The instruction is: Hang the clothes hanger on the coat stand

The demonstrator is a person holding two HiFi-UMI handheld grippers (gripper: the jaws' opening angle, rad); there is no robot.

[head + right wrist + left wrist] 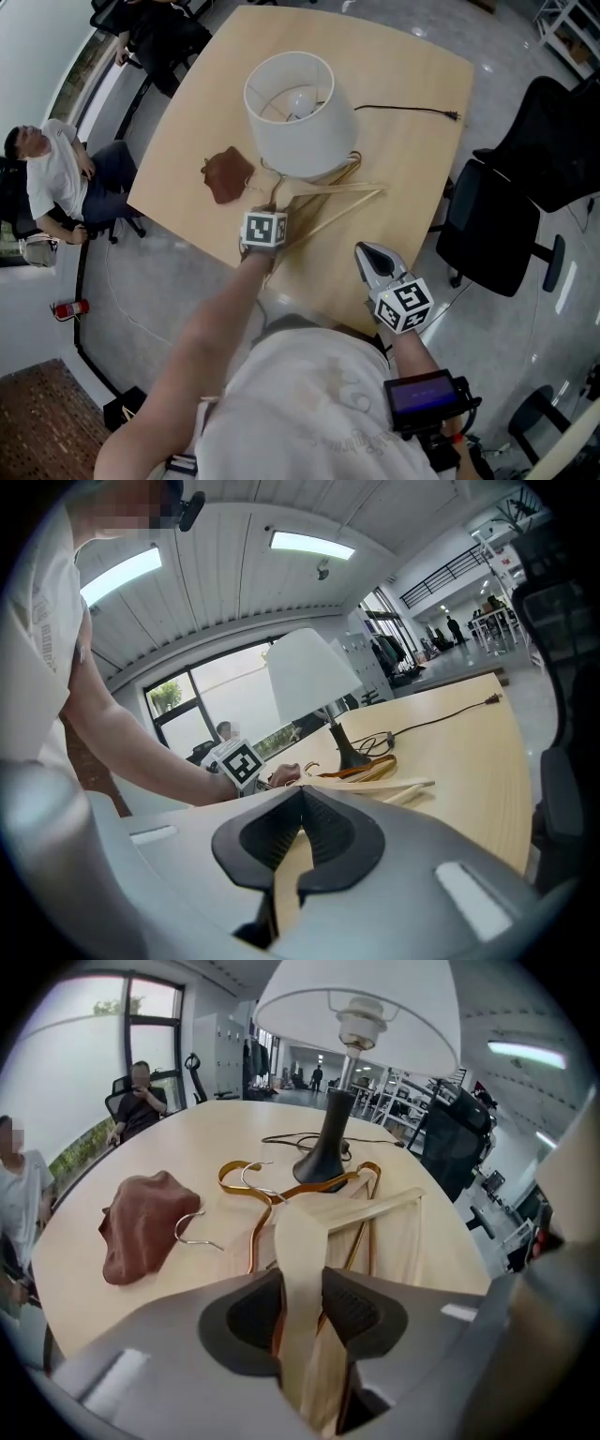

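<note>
A pale wooden hanger (pixel 345 190) lies on the table (pixel 412 84) beside the lamp base, over a gold-coloured hanger (pixel 246 1181). In the left gripper view one wooden arm (pixel 305 1241) runs between the jaws and fills the gap, both pads against it. My left gripper (pixel 270 225) (pixel 302 1288) is shut on that arm. Near the table's front edge my right gripper (pixel 368 253) (pixel 298 794) hovers, jaws together and empty, looking at the same hanger (pixel 375 782). No coat stand is in view.
A lamp with a white shade (pixel 295 108) stands mid-table, its cord (pixel 403 110) trailing right. A brown cloth (pixel 228 173) and a loose wire hook (pixel 192 1232) lie left of the hangers. A black office chair (pixel 497 216) is at the right and a seated person (pixel 56 178) at the left.
</note>
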